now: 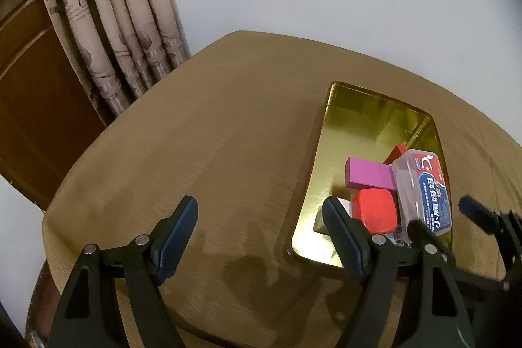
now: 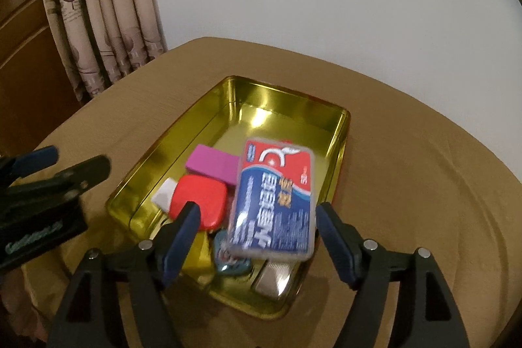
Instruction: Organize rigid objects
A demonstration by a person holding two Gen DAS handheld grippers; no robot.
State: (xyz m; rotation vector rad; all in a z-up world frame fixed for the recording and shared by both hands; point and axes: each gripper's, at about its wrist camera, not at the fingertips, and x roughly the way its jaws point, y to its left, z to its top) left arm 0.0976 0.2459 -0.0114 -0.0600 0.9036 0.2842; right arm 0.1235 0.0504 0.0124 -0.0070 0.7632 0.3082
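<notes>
Right up front, both tongs hang released: the left tongs [image 1: 261, 219] over bare counter [image 1: 202, 152] beside the gold tin [image 2: 182, 132], the right tongs [image 2: 256, 216] over its near end. Between the right fingers sits a blurry clear case with a red-blue label [image 2: 274, 201], tilted on the pile. Behind it lie a red block [image 2: 199, 201], a white piece [image 2: 164, 194] and a pink block [image 2: 212, 165].

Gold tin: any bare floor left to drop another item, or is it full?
The gold tin is free in its far half, between the far wall and the pink block. The near half is crowded: red case, labelled plastic box, small items beneath. Table left of the tin is bare.
</notes>
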